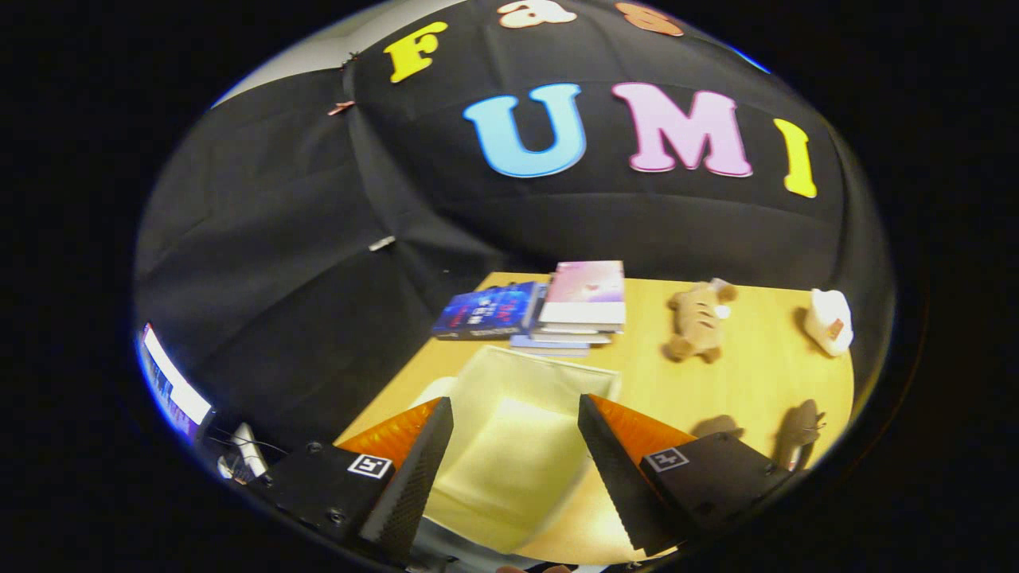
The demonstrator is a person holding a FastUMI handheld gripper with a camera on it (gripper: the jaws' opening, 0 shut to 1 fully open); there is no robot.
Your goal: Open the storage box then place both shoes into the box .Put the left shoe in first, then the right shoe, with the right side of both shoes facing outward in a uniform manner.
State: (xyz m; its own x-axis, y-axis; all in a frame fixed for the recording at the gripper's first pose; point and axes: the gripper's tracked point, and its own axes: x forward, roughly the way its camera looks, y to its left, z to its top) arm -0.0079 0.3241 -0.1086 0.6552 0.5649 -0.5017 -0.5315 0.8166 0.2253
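The tool (pixel 516 418) is held above the near part of the bench (pixel 756 374), its fingers spread wide apart with nothing gripped between them. The storage box (pixel 509 446), a pale yellow soft-sided container, is seen directly below and between the fingers; its top is open and the inside is seen to be bare. The box is set toward the bench's left edge, on the near side.

Beyond the box, at the far left corner of the bench, a stack of books (pixel 577 306) is placed, topped by one with a pale pink cover, and a blue book (pixel 487 310) is laid just beside it on the left. A brown plush toy (pixel 699 322) is laid near the far edge, to the right of the books. A white object (pixel 828 320) is seen at the far right corner. Two small dark figures (pixel 798 430) are found near the right edge, just beyond the right finger; what they are cannot be told.
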